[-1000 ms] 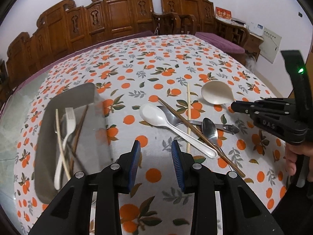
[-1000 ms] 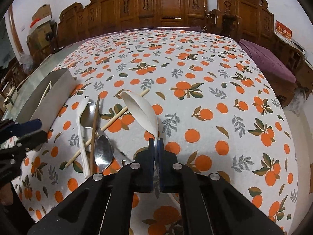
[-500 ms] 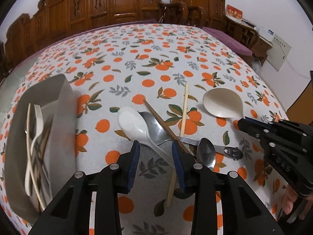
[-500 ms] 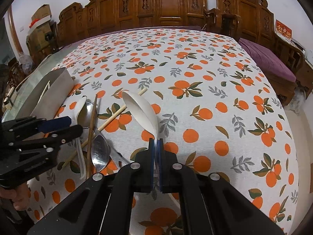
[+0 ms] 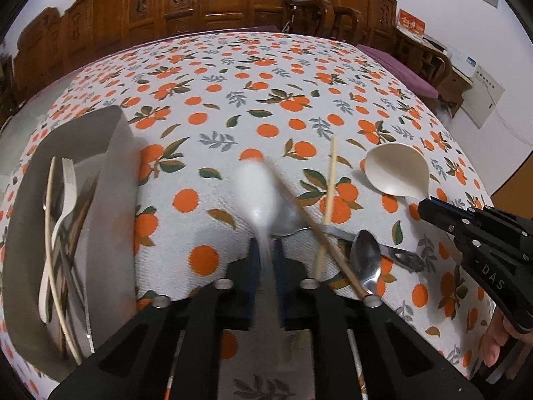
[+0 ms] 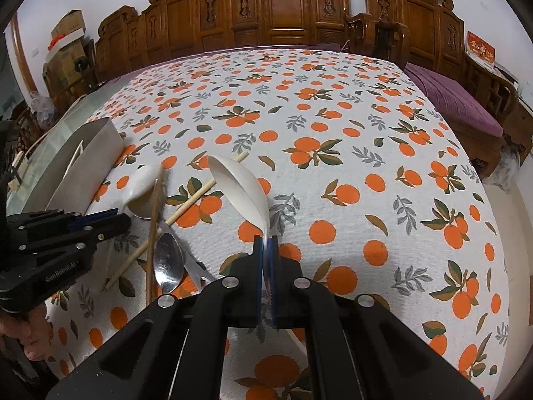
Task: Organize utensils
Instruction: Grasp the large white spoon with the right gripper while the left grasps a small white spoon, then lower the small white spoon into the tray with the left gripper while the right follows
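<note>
- Utensils lie in a loose pile on the orange-print tablecloth (image 5: 266, 106), with more already in a grey tray (image 5: 110, 173) to the left.
- Nearest in the left wrist view, the left gripper (image 5: 266, 266) has its jaws just closed in on the handle of a white plastic spoon (image 5: 256, 193); the blue pads press on the handle and the blurred bowl points away from the camera.
- Just right of that gripper, a dark wooden chopstick (image 5: 319, 233) runs diagonally across a pale chopstick (image 5: 328, 193), and a small metal spoon (image 5: 366, 260) lies beside them with its bowl toward the camera.
- Under the white spoon's bowl, a larger metal spoon (image 5: 289, 220) shows; its handle passes beneath the chopsticks.
- At the right edge, the right gripper (image 6: 265, 256) is clamped tight on the handle of a cream ladle-shaped spoon (image 6: 240, 186), whose bowl tilts up off the cloth in the right wrist view.
- A person's fingers (image 5: 493, 343) show beneath that gripper's body.
- Inside the tray, a pale fork (image 5: 63, 206), a light chopstick and some darker pieces lie lengthwise together; the darker ones are hard to tell apart.
- Beyond the table stands a row of carved wooden chairs (image 6: 276, 10), and a purple cushion (image 6: 456, 100) lies on the bench at right.
</note>
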